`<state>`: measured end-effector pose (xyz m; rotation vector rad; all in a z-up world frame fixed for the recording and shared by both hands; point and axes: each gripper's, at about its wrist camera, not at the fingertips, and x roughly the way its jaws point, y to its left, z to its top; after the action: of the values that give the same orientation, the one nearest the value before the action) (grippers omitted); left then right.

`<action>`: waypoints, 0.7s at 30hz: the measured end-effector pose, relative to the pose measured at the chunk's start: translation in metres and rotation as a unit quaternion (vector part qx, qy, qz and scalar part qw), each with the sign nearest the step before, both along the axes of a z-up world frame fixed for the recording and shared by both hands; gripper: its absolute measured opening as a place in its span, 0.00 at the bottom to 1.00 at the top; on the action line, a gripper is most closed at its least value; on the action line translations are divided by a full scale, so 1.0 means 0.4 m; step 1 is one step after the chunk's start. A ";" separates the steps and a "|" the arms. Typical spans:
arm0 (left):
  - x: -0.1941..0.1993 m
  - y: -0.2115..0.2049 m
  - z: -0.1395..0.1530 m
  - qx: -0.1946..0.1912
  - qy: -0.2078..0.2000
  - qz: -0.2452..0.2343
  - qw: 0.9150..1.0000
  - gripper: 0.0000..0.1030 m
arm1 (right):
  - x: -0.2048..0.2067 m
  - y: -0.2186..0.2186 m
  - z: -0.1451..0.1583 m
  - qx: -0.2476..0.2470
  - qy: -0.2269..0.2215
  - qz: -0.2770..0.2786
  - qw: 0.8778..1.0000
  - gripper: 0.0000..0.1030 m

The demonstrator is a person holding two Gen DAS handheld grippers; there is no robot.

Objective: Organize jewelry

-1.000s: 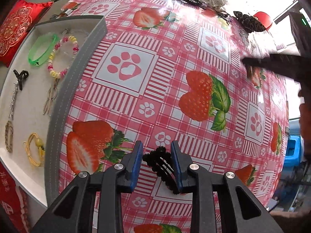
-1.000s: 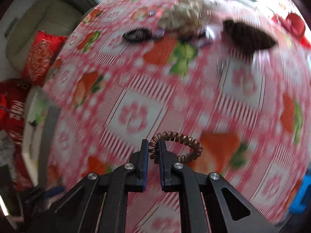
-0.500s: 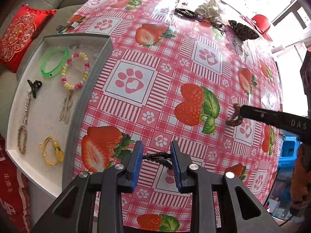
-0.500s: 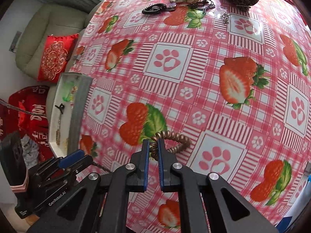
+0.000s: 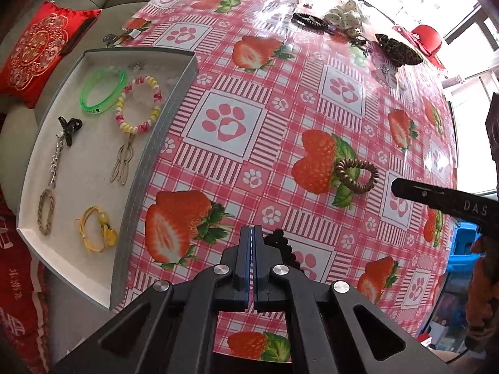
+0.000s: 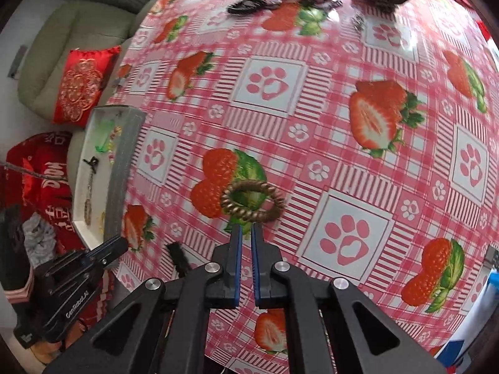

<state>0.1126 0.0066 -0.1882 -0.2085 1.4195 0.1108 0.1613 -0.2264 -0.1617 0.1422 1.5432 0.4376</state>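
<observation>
Left tongs (image 5: 251, 233): pointing straight down at the table, jaws shut, blue pads pressed flat together with no gap visible. From the right wrist view they enter low at the left edge, tip angled up and right. Right tongs (image 6: 246, 232): pitched steeply down, jaws shut to a narrow slit between the pads. From the left wrist view they reach in from the right edge, tip toward the left.

Both grippers are matte black, left gripper (image 5: 252, 233) and right gripper (image 6: 246, 233) alike. Blue pads line the fingers (image 5: 241, 255), and silver screws dot the linkage. White lettering marks the side.
</observation>
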 end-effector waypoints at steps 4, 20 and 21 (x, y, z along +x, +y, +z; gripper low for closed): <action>-0.005 -0.004 -0.009 0.008 0.010 0.001 1.000 0.07 | 0.002 -0.003 -0.015 -0.013 0.006 0.003 1.000 0.23; -0.020 -0.064 -0.105 0.017 0.059 0.011 0.998 1.00 | 0.023 0.023 -0.049 -0.074 -0.022 0.045 0.996 0.55; -0.019 -0.076 -0.122 0.014 0.066 0.010 0.998 0.97 | 0.028 0.030 -0.056 -0.085 -0.028 0.054 0.995 0.55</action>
<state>0.1051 -0.0237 -0.2369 -0.1955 1.5456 0.1643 0.1725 -0.2144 -0.1840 -0.0857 1.5306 0.3893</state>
